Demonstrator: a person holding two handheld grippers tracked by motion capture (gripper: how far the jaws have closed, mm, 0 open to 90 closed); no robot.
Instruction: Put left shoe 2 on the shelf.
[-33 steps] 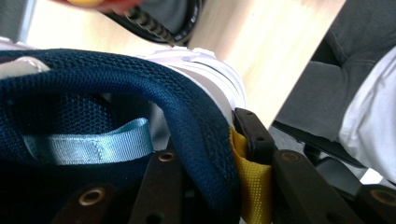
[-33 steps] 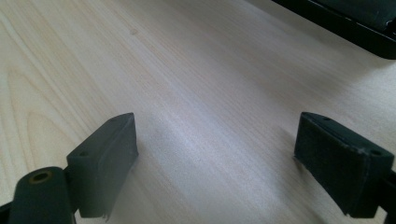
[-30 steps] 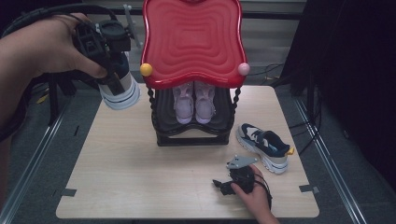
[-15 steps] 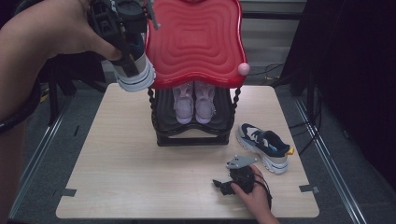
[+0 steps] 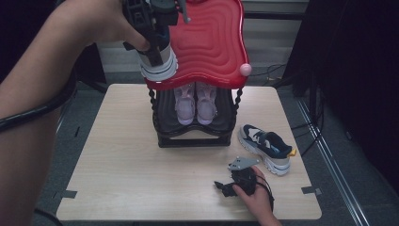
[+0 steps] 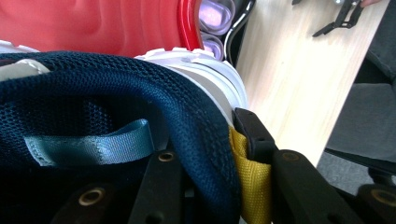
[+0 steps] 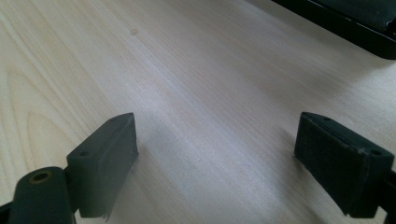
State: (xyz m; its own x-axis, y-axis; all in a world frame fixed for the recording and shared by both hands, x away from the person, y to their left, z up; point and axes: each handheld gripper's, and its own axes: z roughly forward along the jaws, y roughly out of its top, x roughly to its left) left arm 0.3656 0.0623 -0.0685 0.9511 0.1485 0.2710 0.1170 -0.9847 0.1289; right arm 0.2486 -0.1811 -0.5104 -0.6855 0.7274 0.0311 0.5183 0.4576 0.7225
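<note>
Left gripper [image 5: 153, 35] carries 1 navy sneaker [image 5: 157, 59] to the red top shelf [image 5: 211, 47].

Compared with a second ago, the left hand has travelled from left of the rack to its top-left corner and slightly higher; its jaws clamp the sneaker's heel collar, sole just above or touching the shelf rim, hard to tell which. Likely next: set it down there. Middle: 2 pink shoes [image 5: 195, 101] sit on the lower shelf. Right: the matching sneaker [image 5: 266, 148] lies on the table [image 5: 117, 169]; the right gripper [image 7: 224, 158] rests there unmoved, jaws wide apart, empty.
</note>
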